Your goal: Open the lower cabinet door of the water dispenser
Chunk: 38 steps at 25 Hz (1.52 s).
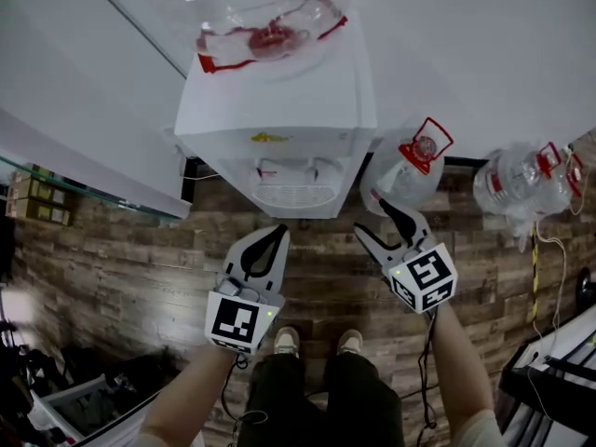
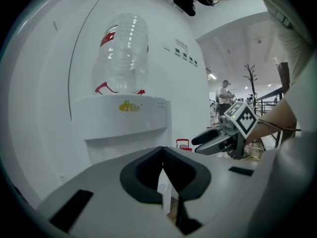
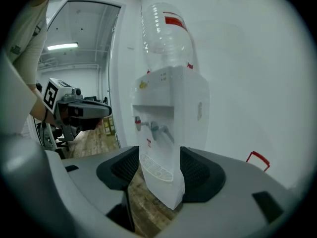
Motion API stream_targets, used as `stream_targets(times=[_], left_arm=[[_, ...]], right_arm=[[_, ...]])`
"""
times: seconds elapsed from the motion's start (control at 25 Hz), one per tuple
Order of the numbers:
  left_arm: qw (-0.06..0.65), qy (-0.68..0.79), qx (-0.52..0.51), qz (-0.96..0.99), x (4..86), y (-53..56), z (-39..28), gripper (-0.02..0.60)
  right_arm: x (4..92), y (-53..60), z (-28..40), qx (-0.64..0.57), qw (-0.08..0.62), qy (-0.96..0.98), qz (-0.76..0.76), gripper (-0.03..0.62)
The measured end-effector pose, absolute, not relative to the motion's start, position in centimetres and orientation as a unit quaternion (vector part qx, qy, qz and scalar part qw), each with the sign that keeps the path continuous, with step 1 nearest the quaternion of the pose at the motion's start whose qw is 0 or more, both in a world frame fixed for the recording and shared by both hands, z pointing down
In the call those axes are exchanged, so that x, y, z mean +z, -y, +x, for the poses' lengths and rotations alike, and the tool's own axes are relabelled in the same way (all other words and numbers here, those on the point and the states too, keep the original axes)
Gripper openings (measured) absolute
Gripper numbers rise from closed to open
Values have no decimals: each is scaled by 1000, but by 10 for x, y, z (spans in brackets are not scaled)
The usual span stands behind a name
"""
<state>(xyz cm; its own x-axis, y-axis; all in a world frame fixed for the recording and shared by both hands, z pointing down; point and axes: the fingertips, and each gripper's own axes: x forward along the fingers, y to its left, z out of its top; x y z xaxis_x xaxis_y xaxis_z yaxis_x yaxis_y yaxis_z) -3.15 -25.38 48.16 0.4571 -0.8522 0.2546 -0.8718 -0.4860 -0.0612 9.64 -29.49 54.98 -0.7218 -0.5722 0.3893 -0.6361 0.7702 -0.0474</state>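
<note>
The white water dispenser [image 1: 279, 110] is seen at the top middle of the head view, stood on the wooden floor [image 1: 140, 259]. The left tongs [image 1: 277, 235] are held just below it, pinched shut on nothing. The right tongs [image 1: 371, 216] are held beside them, spread wide and empty.

A plain white wall [image 1: 484, 45] meets a floor of brown wood-look planks [image 1: 121, 268]. Two clear, red-capped water bottles [image 1: 531, 180] sit on the floor by the wall. Cardboard boxes [image 1: 35, 203] lie beyond a glass partition [image 1: 84, 189]. A ceiling strip light [image 3: 62, 46] glows; a coat stand [image 2: 251, 78] stands far off.
</note>
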Motion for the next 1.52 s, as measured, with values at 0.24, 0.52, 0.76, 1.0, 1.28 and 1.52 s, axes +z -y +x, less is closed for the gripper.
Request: stream_targets(times=[0.24, 0.52, 0.76, 1.0, 1.28, 1.52], left_arm=[[33, 500, 118, 857, 546, 267, -26, 6], [72, 510, 120, 848, 634, 275, -40, 6], [79, 523, 130, 838, 694, 287, -55, 6], [78, 525, 129, 837, 723, 293, -62, 6], [79, 531, 123, 835, 736, 301, -71, 6], [99, 539, 125, 827, 756, 297, -80, 6]], right_arm=[[642, 314, 89, 115, 194, 919, 322, 267], [735, 342, 86, 131, 211, 908, 338, 272], [793, 365, 70, 134, 216, 909, 331, 279], [834, 380, 62, 141, 215, 905, 338, 287], [853, 401, 56, 140, 207, 906, 341, 336], [853, 403, 45, 140, 202, 910, 334, 334]])
